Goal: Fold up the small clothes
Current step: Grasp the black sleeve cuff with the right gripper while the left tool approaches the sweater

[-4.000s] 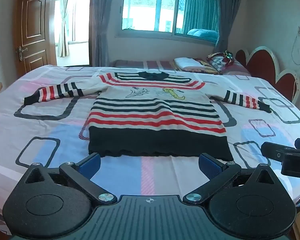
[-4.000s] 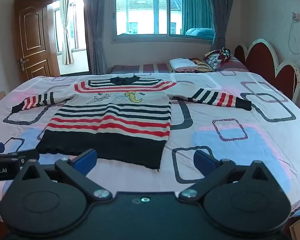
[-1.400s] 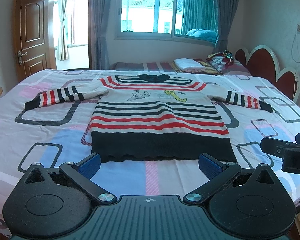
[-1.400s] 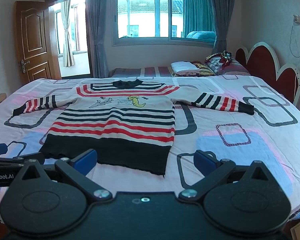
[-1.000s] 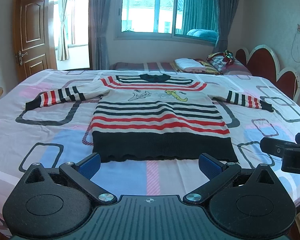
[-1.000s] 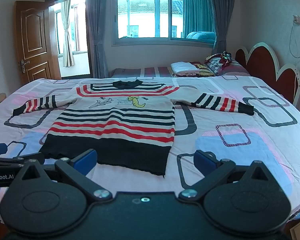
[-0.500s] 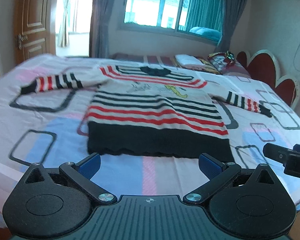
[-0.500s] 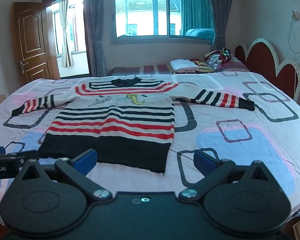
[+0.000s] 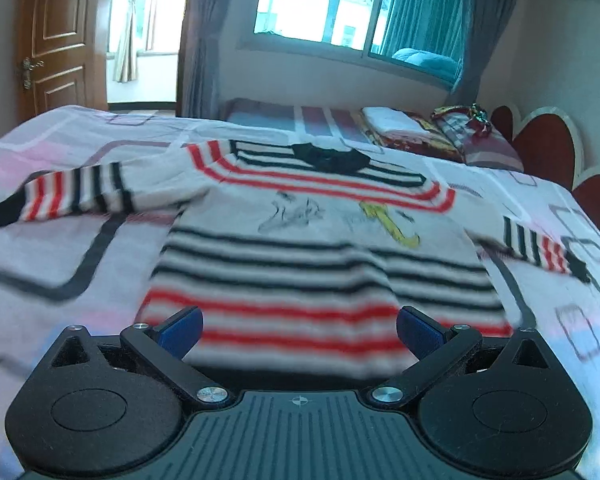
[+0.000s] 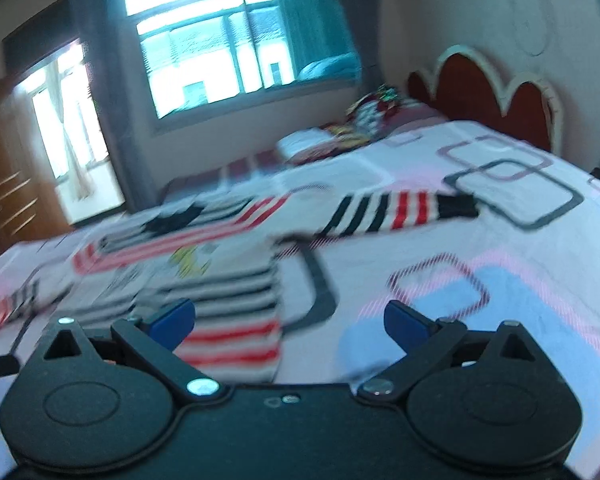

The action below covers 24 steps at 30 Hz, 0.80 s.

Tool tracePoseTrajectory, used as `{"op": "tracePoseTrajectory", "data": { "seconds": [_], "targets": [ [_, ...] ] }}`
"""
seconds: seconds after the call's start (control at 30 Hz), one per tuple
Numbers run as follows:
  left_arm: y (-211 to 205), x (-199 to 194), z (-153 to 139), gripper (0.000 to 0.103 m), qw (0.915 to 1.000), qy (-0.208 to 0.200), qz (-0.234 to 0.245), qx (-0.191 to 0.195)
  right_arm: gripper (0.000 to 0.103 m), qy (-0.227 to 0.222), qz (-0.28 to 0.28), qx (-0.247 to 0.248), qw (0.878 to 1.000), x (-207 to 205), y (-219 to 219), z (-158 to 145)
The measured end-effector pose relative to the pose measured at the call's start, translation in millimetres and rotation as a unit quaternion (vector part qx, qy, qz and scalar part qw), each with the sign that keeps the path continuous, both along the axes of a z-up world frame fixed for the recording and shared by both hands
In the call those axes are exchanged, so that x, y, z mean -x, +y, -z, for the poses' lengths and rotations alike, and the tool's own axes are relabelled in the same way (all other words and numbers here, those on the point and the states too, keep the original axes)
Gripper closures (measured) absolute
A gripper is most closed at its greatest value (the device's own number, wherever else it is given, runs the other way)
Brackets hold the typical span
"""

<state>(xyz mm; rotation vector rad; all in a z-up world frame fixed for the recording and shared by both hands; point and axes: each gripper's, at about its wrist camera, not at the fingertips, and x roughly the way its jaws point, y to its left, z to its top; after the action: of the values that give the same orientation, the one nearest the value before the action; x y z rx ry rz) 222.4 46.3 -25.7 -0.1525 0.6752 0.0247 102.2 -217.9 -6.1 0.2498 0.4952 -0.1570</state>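
Observation:
A small striped sweater in white, black and red lies flat on the bed, sleeves spread out, black collar at the far end. My left gripper is open and empty, over the sweater's lower body. In the right wrist view the sweater is at the left and its right sleeve stretches across the middle. My right gripper is open and empty, above the sweater's right side edge. Both views are blurred by motion.
The bed sheet has pink, blue and grey square prints. Folded bedding and pillows lie at the far end under the window. A red headboard stands at the right. A wooden door is at the left.
Both grippers have moved forward over the sweater, so its black hem is now hidden under them. The right gripper has also tilted and swung toward the right sleeve. Both stay open.

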Motion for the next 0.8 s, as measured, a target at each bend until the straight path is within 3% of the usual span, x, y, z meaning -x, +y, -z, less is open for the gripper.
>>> {"op": "tracePoseTrajectory", "data": {
  "seconds": [0.03, 0.07, 0.1, 0.13, 0.2, 0.27, 0.3, 0.4, 0.63, 0.8],
  "targets": [
    [-1, -16, 1, 0.0, 0.9999, -0.005, -0.006, -0.01, 0.013, -0.002, 0.012, 0.0, 1.0, -15, -9, 0],
    [-1, -30, 2, 0.0, 0.9998, -0.01, -0.01, -0.013, 0.041, -0.005, 0.022, -0.002, 1.0, -27, -17, 0],
    [-1, -44, 2, 0.0, 0.9997, -0.012, -0.016, -0.01, 0.055, 0.003, 0.033, -0.006, 0.999, -43, -29, 2],
    [-1, -56, 2, 0.0, 0.9996, -0.015, -0.022, -0.007, 0.06, 0.015, 0.043, -0.01, 0.999, -54, -36, 4],
    [-4, -79, 4, 0.0, 0.9992, -0.018, -0.035, -0.006, 0.055, 0.014, 0.061, -0.031, 0.998, -74, -60, 9],
    [-7, -94, 10, 0.0, 0.9993, -0.012, -0.035, 0.002, 0.041, 0.012, 0.089, -0.05, 0.995, -94, -88, 18],
    [-9, -101, 13, 0.0, 0.9994, -0.005, -0.035, 0.005, 0.04, 0.01, 0.102, -0.066, 0.993, -101, -104, 24],
    [-16, -112, 27, 0.0, 0.9994, 0.013, -0.033, 0.005, 0.047, 0.019, 0.15, -0.135, 0.979, -129, -159, 52],
    [-37, -118, 36, 0.0, 0.9972, 0.05, -0.051, -0.024, 0.051, 0.021, 0.218, -0.302, 0.928, -174, -254, 137],
    [-60, -139, 40, 0.0, 0.9951, 0.063, -0.059, -0.047, 0.05, -0.005, 0.193, -0.296, 0.936, -199, -259, 146]
  ]
}}
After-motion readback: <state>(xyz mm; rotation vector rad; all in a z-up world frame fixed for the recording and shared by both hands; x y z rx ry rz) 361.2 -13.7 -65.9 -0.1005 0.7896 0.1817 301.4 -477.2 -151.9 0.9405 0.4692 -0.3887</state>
